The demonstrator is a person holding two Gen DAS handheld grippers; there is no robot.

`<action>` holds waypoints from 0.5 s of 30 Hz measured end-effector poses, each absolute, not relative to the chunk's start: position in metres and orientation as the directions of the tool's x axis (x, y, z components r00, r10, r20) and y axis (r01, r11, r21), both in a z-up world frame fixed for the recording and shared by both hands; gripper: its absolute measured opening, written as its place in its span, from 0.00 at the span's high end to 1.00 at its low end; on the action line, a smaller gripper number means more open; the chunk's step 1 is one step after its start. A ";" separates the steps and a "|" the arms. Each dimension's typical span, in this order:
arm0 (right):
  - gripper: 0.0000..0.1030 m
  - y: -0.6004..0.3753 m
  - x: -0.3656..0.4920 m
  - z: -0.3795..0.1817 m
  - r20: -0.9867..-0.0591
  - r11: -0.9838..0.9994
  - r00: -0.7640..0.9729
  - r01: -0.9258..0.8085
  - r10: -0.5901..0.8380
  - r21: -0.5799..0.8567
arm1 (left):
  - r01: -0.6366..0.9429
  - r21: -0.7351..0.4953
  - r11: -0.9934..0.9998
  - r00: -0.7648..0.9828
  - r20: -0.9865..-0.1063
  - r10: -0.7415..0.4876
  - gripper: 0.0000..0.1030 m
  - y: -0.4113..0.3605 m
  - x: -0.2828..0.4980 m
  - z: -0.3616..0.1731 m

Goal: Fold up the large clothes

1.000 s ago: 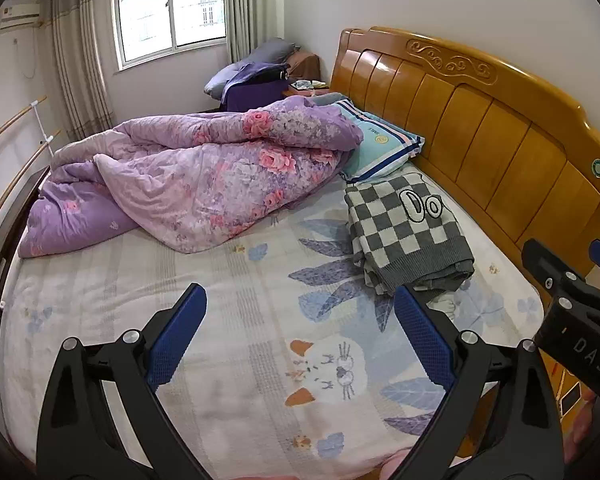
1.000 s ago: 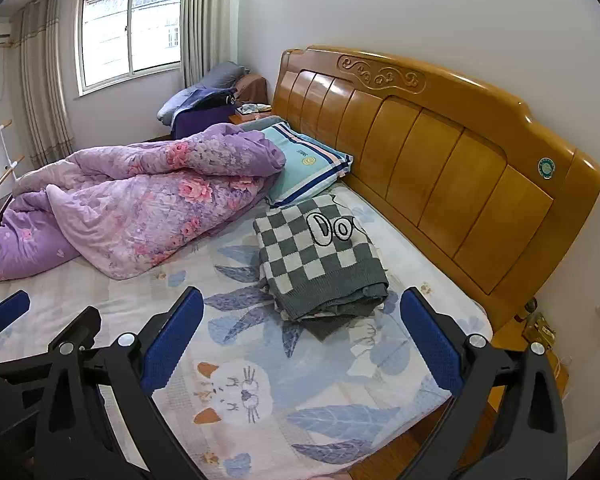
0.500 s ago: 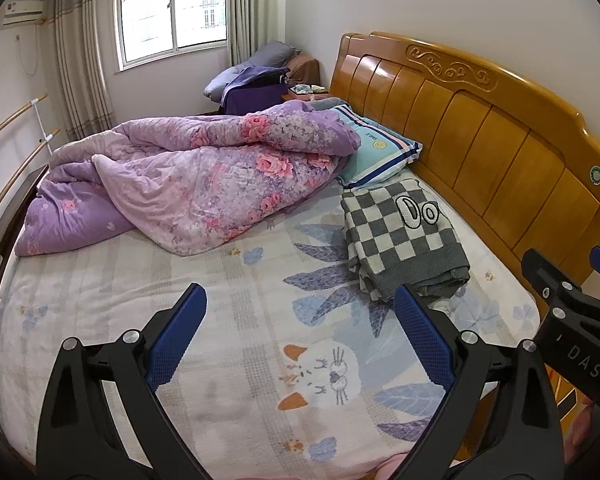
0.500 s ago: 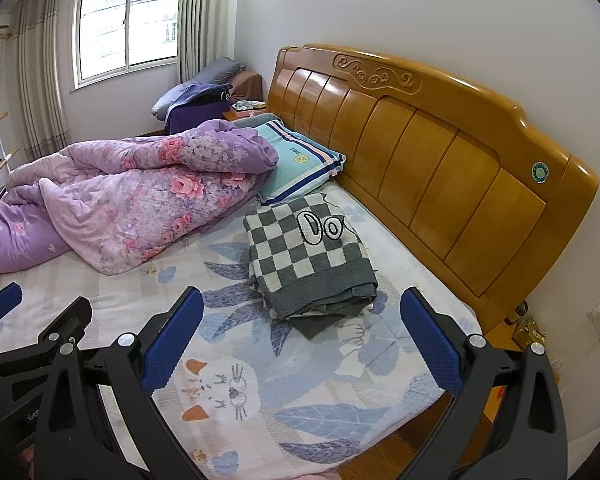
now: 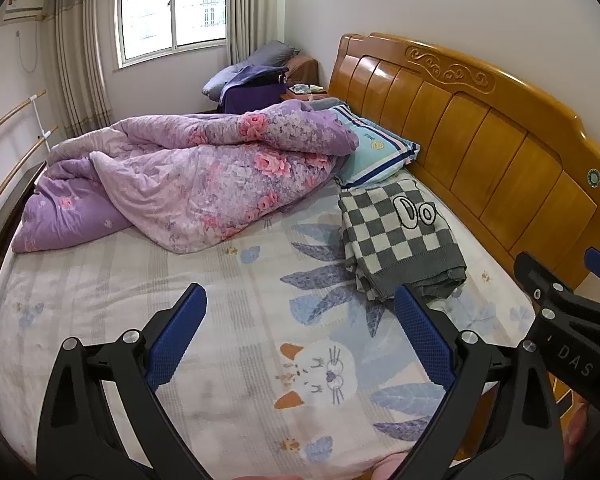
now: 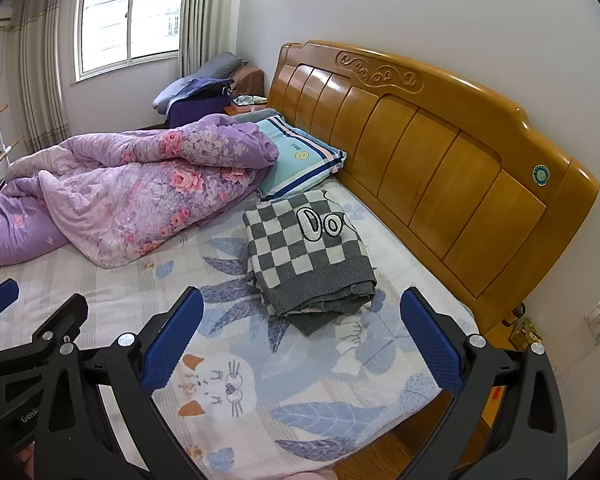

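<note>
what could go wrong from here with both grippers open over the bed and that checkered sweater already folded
The folded grey-and-white checkered knit sweater has loose layers showing at its near edge; a pinch by the right gripper there may lift only the top layer and undo the fold.

It lies close to the striped light-blue pillow and the crumpled purple floral quilt, so sliding it could snag either.

The left gripper hangs beside the right; the two may collide.

The quilt (image 5: 188,184) hides the pillow's (image 5: 374,152) ten-o'clock end; the bed's (image 6: 260,420) six-o'clock edge runs off-frame.
</note>
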State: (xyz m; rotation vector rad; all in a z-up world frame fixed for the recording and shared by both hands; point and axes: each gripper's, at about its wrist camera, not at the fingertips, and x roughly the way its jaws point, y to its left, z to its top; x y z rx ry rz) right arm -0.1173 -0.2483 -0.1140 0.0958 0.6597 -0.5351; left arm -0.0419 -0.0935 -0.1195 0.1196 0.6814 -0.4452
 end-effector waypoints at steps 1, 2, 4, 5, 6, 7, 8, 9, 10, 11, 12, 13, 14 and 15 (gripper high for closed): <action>0.08 -0.248 -0.117 -0.115 -0.609 0.861 0.658 0.501 -0.442 -0.084 | 0.433 -0.037 0.901 0.687 -0.634 -0.356 0.08 -0.093 -0.042 -0.120; 0.08 -0.248 -0.116 -0.116 -0.613 0.863 0.656 0.498 -0.440 -0.086 | 0.432 -0.040 0.901 0.684 -0.636 -0.356 0.08 -0.093 -0.042 -0.120; 0.08 -0.248 -0.115 -0.117 -0.618 0.864 0.654 0.496 -0.436 -0.085 | 0.431 -0.043 0.901 0.682 -0.639 -0.357 0.08 -0.093 -0.042 -0.121; 0.08 -0.248 -0.115 -0.117 -0.619 0.865 0.654 0.495 -0.434 -0.084 | 0.429 -0.042 0.902 0.681 -0.641 -0.354 0.08 -0.092 -0.041 -0.121; 0.08 -0.248 -0.115 -0.117 -0.621 0.865 0.654 0.494 -0.433 -0.083 | 0.428 -0.040 0.903 0.681 -0.643 -0.351 0.08 -0.092 -0.042 -0.121; 0.08 -0.247 -0.115 -0.118 -0.622 0.866 0.653 0.492 -0.431 -0.084 | 0.426 -0.039 0.904 0.681 -0.644 -0.349 0.08 -0.092 -0.042 -0.121; 0.08 -0.248 -0.114 -0.118 -0.623 0.867 0.653 0.492 -0.431 -0.085 | 0.425 -0.039 0.904 0.680 -0.646 -0.348 0.08 -0.092 -0.042 -0.122; 0.08 -0.248 -0.114 -0.118 -0.623 0.866 0.652 0.492 -0.432 -0.087 | 0.426 -0.040 0.904 0.679 -0.647 -0.348 0.08 -0.092 -0.043 -0.123; 0.08 -0.248 -0.114 -0.118 -0.623 0.867 0.652 0.492 -0.431 -0.085 | 0.426 -0.042 0.904 0.677 -0.647 -0.350 0.08 -0.092 -0.042 -0.123; 0.08 -0.247 -0.114 -0.118 -0.624 0.867 0.652 0.491 -0.431 -0.085 | 0.426 -0.041 0.904 0.679 -0.646 -0.349 0.08 -0.092 -0.043 -0.124; 0.08 -0.247 -0.114 -0.118 -0.624 0.866 0.651 0.492 -0.432 -0.086 | 0.425 -0.040 0.904 0.679 -0.646 -0.348 0.08 -0.092 -0.043 -0.124; 0.08 -0.247 -0.115 -0.118 -0.624 0.866 0.651 0.493 -0.433 -0.086 | 0.427 -0.040 0.904 0.679 -0.647 -0.349 0.08 -0.092 -0.043 -0.124; 0.08 -0.247 -0.115 -0.118 -0.623 0.865 0.651 0.494 -0.434 -0.087 | 0.429 -0.040 0.903 0.678 -0.646 -0.350 0.08 -0.092 -0.043 -0.124; 0.08 -0.247 -0.115 -0.118 -0.623 0.865 0.651 0.494 -0.434 -0.087 | 0.428 -0.040 0.903 0.679 -0.645 -0.351 0.08 -0.092 -0.043 -0.124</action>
